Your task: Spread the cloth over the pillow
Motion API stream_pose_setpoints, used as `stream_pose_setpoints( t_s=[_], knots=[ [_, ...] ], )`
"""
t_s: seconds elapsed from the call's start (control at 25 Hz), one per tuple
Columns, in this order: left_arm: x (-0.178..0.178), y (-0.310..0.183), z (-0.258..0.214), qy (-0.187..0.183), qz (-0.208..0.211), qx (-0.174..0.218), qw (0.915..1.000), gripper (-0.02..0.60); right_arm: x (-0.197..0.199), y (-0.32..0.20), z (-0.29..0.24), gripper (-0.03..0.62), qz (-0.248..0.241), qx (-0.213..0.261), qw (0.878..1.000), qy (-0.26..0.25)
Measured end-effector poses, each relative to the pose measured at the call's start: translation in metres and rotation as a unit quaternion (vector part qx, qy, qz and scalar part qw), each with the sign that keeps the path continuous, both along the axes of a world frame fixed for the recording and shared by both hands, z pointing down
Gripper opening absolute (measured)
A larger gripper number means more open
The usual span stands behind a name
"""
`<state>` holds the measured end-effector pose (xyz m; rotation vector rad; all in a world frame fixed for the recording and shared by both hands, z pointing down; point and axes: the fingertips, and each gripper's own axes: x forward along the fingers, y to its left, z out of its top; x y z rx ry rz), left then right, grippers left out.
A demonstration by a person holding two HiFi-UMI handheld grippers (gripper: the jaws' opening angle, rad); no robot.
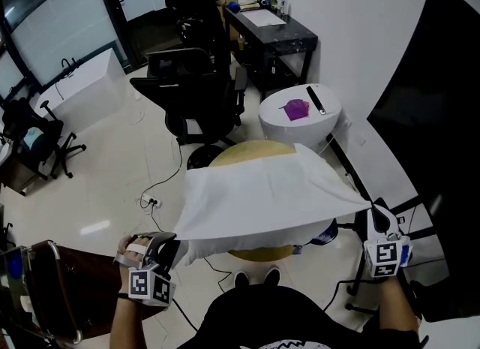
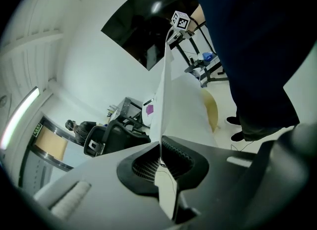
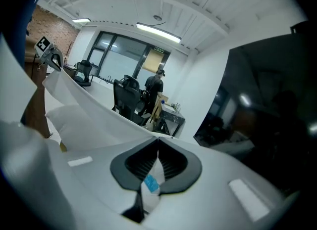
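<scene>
Office workroom
Black swivel chairs (image 1: 196, 88), glass partition walls (image 1: 56, 28), a black bench (image 1: 274, 38) against the white wall, ceiling strip lights (image 3: 157, 32).

The round yellow table (image 1: 251, 151) carries 1 white pillow (image 1: 300, 235) and stands on the pale floor (image 1: 112, 190).

The cloth (image 1: 262, 190) is white and thin, and it is stretched almost flat in the air just above the pillow (image 1: 247, 241). Its two near corners are pinched in the left gripper (image 1: 169, 246) and the right gripper (image 1: 374, 209), so the near edge is tight between them. The pillow is white and plump, and the cloth hides most of it
</scene>
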<state>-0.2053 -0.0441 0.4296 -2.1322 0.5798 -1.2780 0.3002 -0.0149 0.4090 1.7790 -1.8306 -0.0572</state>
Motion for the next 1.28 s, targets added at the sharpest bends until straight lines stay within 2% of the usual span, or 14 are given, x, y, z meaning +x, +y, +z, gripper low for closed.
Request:
stream_pose_setpoints(
  t_s=[0.36, 0.68, 0.88, 1.28],
  knots=[
    [-0.002, 0.05, 0.058, 0.02, 0.0, -0.083, 0.9963, 0.0, 0.0, 0.049, 0.058, 0.012, 0.041, -0.055, 0.997, -0.023],
    [-0.003, 0.083, 0.124, 0.014, 0.015, -0.145, 0.9892, 0.0, 0.0, 0.086, 0.124, 0.012, 0.071, -0.105, 0.991, -0.043],
    [-0.002, 0.103, 0.176, -0.012, 0.03, -0.172, 0.9846, 0.0, 0.002, 0.102, 0.167, 0.012, 0.076, -0.138, 0.987, -0.04],
    [-0.008, 0.107, 0.24, -0.058, 0.011, -0.205, 0.977, 0.0, -0.008, 0.129, 0.25, 0.012, 0.066, -0.222, 0.972, -0.026]
  ],
)
